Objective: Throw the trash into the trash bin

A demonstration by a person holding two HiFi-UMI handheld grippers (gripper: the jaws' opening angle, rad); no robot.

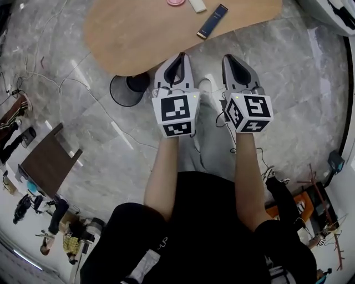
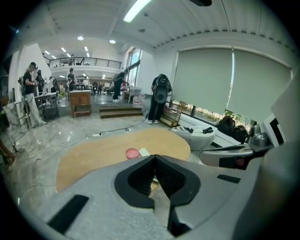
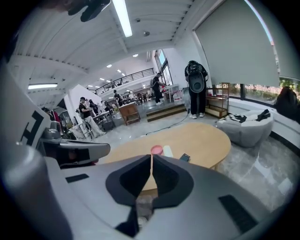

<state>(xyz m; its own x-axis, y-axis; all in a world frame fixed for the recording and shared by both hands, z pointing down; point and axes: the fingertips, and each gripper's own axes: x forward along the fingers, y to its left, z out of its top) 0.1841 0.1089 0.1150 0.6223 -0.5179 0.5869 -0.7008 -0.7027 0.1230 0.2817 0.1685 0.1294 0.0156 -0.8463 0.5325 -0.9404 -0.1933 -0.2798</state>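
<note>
A pale oval wooden table point(image 1: 144, 33) fills the top of the head view. On its far part lie a pink disc point(image 1: 176, 1), a white piece point(image 1: 197, 5) and a dark blue flat bar point(image 1: 212, 21). A black wire bin point(image 1: 123, 91) stands on the floor under the table's near edge. My left gripper point(image 1: 181, 55) and right gripper point(image 1: 228, 56) hang side by side over the floor, pointing at the table. Both are shut with nothing between the jaws. The left gripper view shows its tips point(image 2: 154, 156) meeting below the pink disc point(image 2: 132, 153). The right gripper view shows the same for its tips point(image 3: 151, 156).
A small dark brown side table point(image 1: 49, 161) stands at the left, and cables point(image 1: 39, 77) trail across the grey marble floor. A light beanbag point(image 3: 246, 124) sits right of the table. Several people stand far off in the hall, one point(image 3: 196, 89) nearer beyond the table.
</note>
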